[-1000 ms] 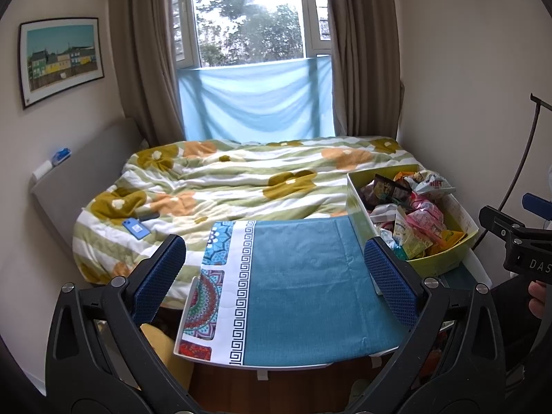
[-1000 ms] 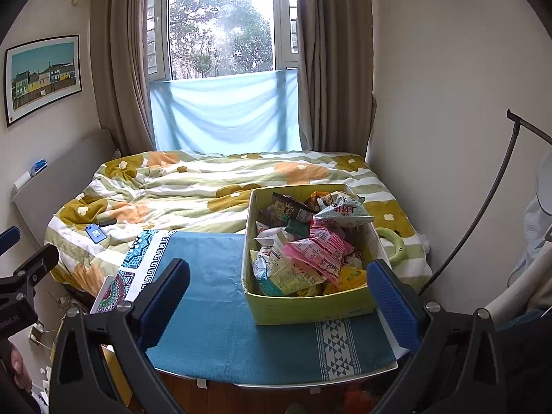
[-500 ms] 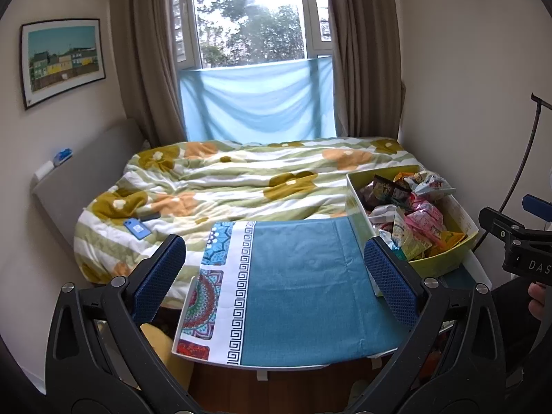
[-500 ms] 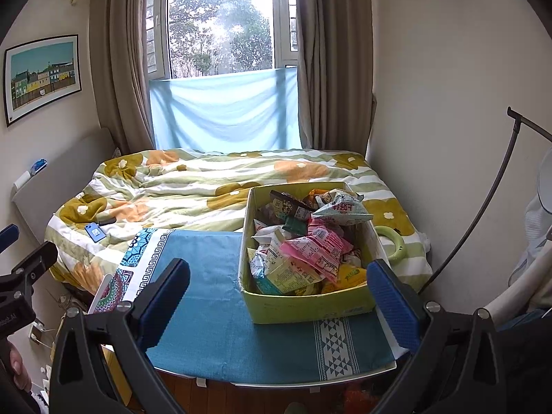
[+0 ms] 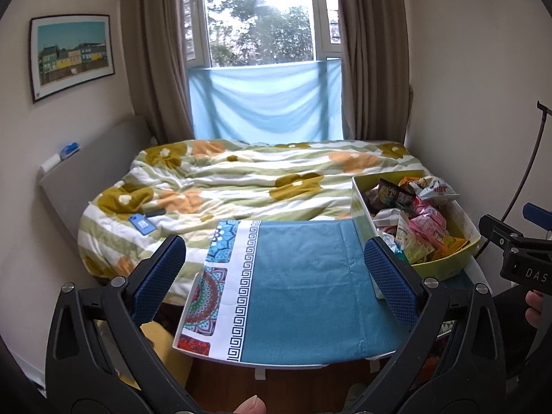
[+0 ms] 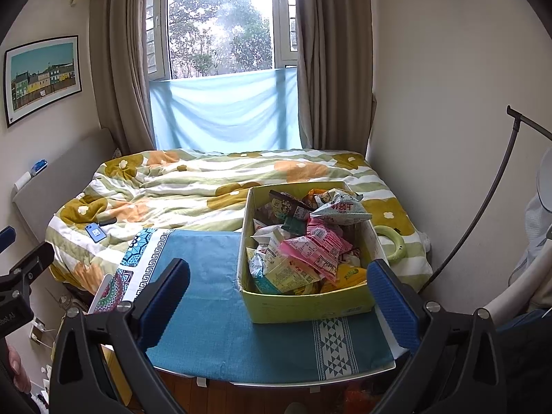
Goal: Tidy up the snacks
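Right wrist view, left to right: left gripper (image 5: 274,274) and right gripper (image 6: 277,302) both spread wide, empty. Table cloth (image 6: 207,310) bare at 9 o'clock. Snacks (image 6: 303,248) lie heaped in the box (image 6: 303,305) at 1 o'clock; sorting stage undeterminable.

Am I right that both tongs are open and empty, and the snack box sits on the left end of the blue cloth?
Not quite: the snack box sits on the right end of the blue cloth, as the right wrist view shows. Both the left tongs and right tongs are open and empty.
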`<state>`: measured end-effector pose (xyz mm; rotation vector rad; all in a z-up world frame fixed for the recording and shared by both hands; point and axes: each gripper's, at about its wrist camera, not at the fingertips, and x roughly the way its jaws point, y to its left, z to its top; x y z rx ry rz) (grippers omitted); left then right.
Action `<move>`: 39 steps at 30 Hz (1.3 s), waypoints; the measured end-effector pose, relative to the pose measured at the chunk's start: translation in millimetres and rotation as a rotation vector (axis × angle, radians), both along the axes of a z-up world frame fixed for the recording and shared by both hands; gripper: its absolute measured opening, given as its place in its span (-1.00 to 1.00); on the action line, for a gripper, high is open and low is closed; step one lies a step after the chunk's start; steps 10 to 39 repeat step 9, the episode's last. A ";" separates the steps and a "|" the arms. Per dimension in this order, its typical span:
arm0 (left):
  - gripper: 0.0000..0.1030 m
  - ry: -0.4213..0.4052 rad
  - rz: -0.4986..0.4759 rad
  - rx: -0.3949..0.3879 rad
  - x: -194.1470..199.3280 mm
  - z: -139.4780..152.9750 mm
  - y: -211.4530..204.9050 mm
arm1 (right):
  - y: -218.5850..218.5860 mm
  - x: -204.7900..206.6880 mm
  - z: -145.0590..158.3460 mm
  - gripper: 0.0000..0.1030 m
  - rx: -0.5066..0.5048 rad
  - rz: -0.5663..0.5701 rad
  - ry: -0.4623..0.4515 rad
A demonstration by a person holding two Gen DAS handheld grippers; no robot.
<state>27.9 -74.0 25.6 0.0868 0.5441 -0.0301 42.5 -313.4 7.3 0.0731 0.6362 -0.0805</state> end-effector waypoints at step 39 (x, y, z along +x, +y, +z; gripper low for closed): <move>0.99 -0.023 0.015 -0.019 -4.9 1.4 8.7 | 3.7 -1.3 0.7 0.98 0.002 0.014 -0.007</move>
